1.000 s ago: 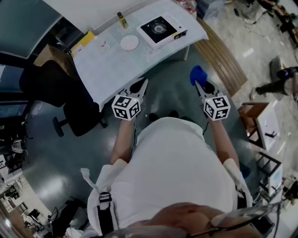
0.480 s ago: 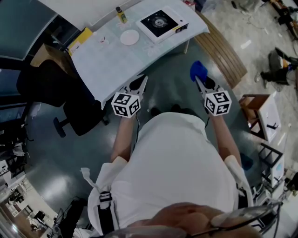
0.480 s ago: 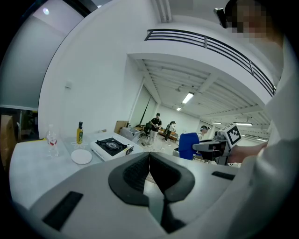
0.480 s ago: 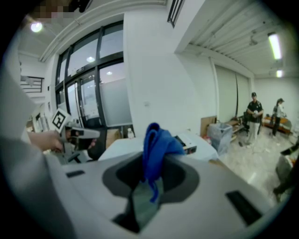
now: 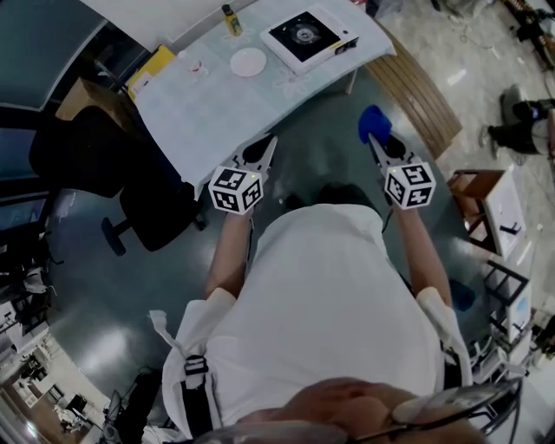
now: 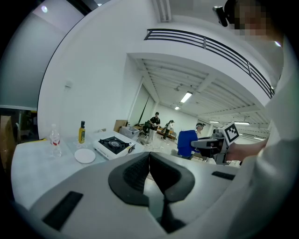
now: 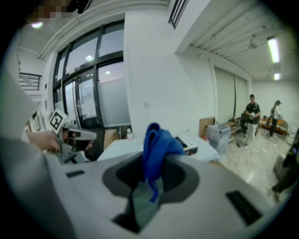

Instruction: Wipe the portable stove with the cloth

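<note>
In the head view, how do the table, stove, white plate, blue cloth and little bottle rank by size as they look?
1. table
2. portable stove
3. white plate and blue cloth: they look alike, and the cloth is nearer the camera, so unranked
4. bottle

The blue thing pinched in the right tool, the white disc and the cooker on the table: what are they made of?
The blue cloth looks like soft fabric, perhaps microfibre, matt; it bunches in limp folds. The white plate is smooth and evenly white, so probably glazed ceramic or plastic, but it is too small to tell. The portable stove seems to be painted sheet metal, a white casing with a dark top panel.
</note>
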`<state>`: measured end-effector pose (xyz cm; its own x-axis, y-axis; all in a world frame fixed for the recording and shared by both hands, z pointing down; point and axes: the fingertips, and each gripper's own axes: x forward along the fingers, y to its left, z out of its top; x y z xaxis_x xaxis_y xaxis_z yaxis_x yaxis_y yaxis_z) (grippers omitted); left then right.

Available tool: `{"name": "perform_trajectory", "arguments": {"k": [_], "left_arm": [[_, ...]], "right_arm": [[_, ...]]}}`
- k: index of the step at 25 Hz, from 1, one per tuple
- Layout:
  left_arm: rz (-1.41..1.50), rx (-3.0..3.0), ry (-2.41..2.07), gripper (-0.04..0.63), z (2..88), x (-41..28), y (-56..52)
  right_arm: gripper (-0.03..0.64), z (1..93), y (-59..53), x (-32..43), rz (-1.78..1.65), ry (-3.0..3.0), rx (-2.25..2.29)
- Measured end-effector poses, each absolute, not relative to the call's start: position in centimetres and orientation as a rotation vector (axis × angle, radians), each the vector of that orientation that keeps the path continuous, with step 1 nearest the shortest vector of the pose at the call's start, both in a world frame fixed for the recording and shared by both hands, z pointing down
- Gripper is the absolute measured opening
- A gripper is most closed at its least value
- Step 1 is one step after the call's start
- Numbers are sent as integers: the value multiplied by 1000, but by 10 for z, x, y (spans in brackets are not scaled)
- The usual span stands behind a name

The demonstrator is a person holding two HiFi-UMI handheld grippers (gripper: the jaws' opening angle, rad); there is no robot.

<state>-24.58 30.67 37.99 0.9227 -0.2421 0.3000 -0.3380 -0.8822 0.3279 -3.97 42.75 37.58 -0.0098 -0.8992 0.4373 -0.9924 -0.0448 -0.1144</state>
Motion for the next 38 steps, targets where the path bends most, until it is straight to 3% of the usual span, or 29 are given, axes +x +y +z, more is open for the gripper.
{"name": "perform_trajectory", "arguments": {"k": [12,38], "left_arm": [[385,2683,-445,32,391,-233,279],[449,2615,-530,32,443,-99,191]], "right_arm": [[106,397,392,-29,630,-2020,1981],[106,469,261,104,785,-2138,1790]]}}
